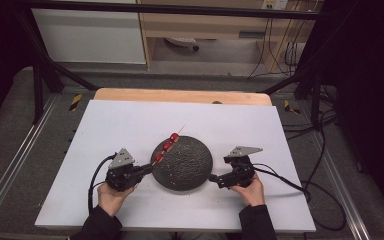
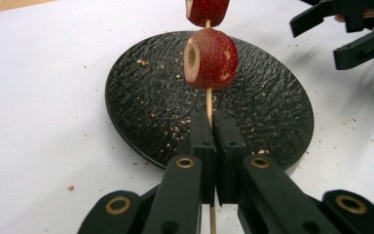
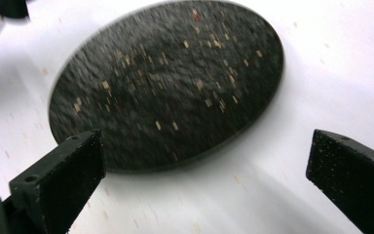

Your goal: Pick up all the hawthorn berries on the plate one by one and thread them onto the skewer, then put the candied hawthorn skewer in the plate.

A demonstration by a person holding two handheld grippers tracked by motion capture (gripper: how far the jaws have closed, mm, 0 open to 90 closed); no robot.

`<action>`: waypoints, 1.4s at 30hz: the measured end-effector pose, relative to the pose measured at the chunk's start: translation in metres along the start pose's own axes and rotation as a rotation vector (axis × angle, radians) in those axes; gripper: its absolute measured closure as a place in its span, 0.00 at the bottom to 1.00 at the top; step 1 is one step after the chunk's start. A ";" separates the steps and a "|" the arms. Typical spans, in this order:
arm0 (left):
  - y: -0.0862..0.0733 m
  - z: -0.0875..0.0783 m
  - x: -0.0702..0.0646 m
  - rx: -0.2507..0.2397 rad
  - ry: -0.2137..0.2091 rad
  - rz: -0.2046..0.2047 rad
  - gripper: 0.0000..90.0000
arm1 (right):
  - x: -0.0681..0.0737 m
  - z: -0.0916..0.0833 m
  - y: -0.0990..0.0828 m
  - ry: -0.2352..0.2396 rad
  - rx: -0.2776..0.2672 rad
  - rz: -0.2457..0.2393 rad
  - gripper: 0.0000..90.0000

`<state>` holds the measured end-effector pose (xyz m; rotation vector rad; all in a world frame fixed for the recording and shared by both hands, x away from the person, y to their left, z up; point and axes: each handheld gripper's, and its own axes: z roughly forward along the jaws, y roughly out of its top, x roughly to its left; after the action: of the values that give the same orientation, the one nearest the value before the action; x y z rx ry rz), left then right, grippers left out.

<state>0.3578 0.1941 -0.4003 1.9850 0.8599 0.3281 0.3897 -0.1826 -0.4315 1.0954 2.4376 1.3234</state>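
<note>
The skewer [image 2: 209, 105] of red fruit pieces [image 2: 210, 59] is clamped in the left gripper [image 2: 213, 139] over the plate [image 1: 182, 162], catching crumbs; the right gripper [image 3: 202, 175] jaws are spread wide, empty

In the left gripper view the top strawberry [image 2: 207, 11] is cut off by the upper edge, above the black plate [image 2: 141, 97]. The skewer [image 2: 209, 105] vanishes between the closed jaws. In the right gripper view the plate [image 3: 165, 83] is motion-blurred, its crumbs streaked.
</note>
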 end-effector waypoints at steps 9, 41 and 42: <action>0.017 0.005 0.008 0.077 -0.011 0.019 0.98 | -0.013 -0.022 -0.027 -0.001 0.016 -0.013 0.00; 0.026 0.067 0.001 0.335 0.030 0.017 0.98 | -0.026 -0.044 -0.053 -0.019 0.032 -0.014 0.00; 0.026 0.069 0.000 0.350 0.032 0.022 0.98 | -0.026 -0.044 -0.053 -0.019 0.029 -0.013 0.00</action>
<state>0.4057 0.1405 -0.4164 2.3183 0.9679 0.2340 0.3604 -0.2476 -0.4515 1.0925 2.4535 1.2723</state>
